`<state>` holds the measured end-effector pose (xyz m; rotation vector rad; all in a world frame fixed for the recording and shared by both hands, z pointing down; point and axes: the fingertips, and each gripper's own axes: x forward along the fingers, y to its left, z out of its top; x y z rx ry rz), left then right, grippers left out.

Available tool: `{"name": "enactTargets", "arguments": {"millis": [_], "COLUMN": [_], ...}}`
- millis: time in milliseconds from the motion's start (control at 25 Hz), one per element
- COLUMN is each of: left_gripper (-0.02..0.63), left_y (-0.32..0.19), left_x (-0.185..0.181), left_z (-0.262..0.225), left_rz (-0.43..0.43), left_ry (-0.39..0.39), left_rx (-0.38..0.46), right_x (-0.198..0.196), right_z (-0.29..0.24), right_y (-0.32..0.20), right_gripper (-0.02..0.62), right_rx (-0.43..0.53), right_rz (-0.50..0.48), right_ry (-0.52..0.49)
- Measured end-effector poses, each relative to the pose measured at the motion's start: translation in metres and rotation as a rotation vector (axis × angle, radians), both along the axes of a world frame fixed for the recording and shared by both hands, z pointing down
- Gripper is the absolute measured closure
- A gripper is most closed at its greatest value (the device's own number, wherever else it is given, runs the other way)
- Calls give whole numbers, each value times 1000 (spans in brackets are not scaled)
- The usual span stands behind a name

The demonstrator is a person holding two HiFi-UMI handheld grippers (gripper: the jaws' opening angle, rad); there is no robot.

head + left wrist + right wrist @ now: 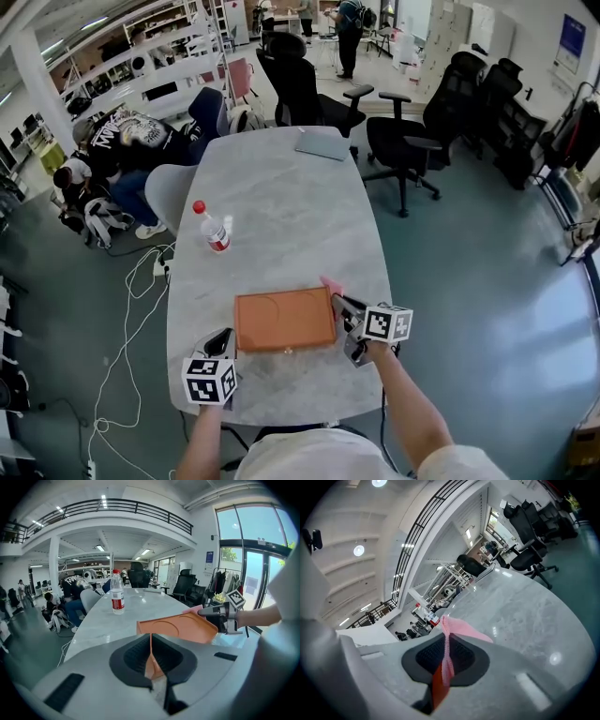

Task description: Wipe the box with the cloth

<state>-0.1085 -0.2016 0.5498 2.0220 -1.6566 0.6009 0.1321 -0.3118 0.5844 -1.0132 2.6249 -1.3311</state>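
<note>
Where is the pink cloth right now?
Head view, right side: pink cloth pinched in the right gripper, at the far-right corner of the flat orange box.

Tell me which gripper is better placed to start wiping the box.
Right. The right gripper grips the pink cloth at the right edge of the box, while the left gripper clamps its near left corner, steadying it.
</note>
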Motion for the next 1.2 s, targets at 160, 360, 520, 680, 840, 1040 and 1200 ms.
{"name": "enactTargets", "arguments": {"millis": [160,360,520,680,840,1040,1200], "left_gripper": [589,588,589,589,589,589,589], "left_y": [2,3,4,12,23,31,40], "left_x": [7,16,22,26,30,32,36], "left_z": [3,0,-1,-4,0,-1,-1], "left_rz": [-11,-13,-9,-12,-21,-34,-38], "left_ry": [-5,-6,-3,0,7,13,15], "left_rx": [1,7,15,17,13,17,22], "right_x": [2,2,4,4,7,10,11], "right_z": [5,-1,2,-3,-3,-1,0], "right_y": [5,14,23,33,44,54,66], "right_gripper": [580,580,580,580,580,580,580], "right_rx": [-18,2,-4,-3,0,2,-5], "right_rz": [-14,-47,-56,-65,-76,-81,-85], "right_ry": [-17,-14,1,-9,-13,-7,-20]}}
